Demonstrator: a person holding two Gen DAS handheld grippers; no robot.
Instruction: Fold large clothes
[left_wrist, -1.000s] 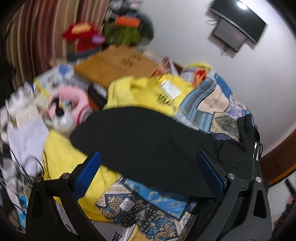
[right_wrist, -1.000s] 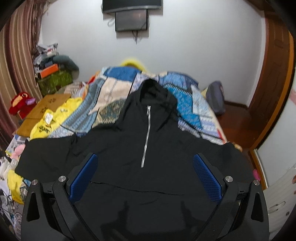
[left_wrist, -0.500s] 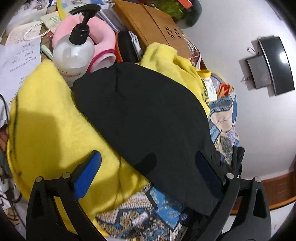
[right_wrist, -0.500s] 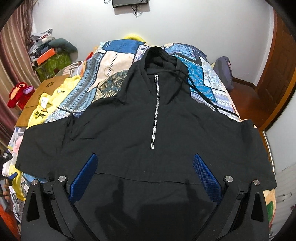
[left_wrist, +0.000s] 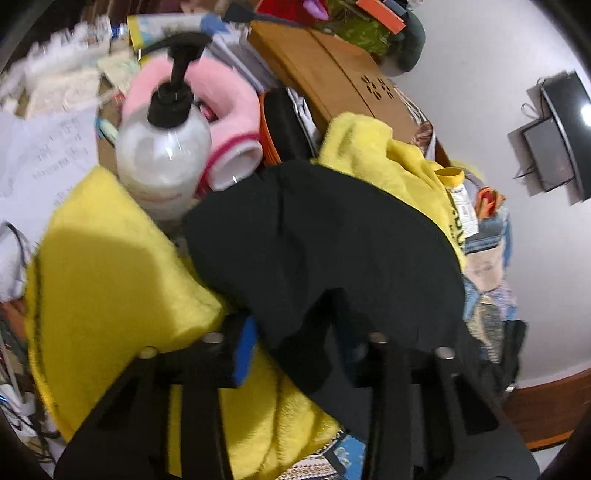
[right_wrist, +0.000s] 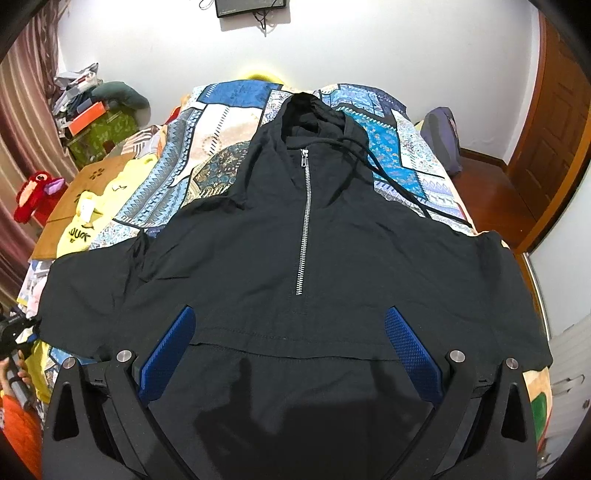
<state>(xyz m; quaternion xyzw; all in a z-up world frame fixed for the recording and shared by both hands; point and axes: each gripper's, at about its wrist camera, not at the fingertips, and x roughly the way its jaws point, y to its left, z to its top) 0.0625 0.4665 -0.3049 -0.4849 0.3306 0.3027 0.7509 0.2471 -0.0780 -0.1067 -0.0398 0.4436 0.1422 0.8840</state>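
Black hoodie (right_wrist: 306, 266) sleeve edge pinched in left fingers (left_wrist: 245, 349); right fingers (right_wrist: 413, 350) spread.

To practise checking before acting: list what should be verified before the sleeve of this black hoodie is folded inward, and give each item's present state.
1. Black hoodie flat, front up, on the patchwork quilt: ok.
2. Zipper closed: ok.
3. Left gripper clamped on the sleeve: cannot tell; cloth covers one finger.
4. Right gripper open, holding nothing: ok.
5. Pump bottle away from the sleeve: not ok; it stands right beside the sleeve end.
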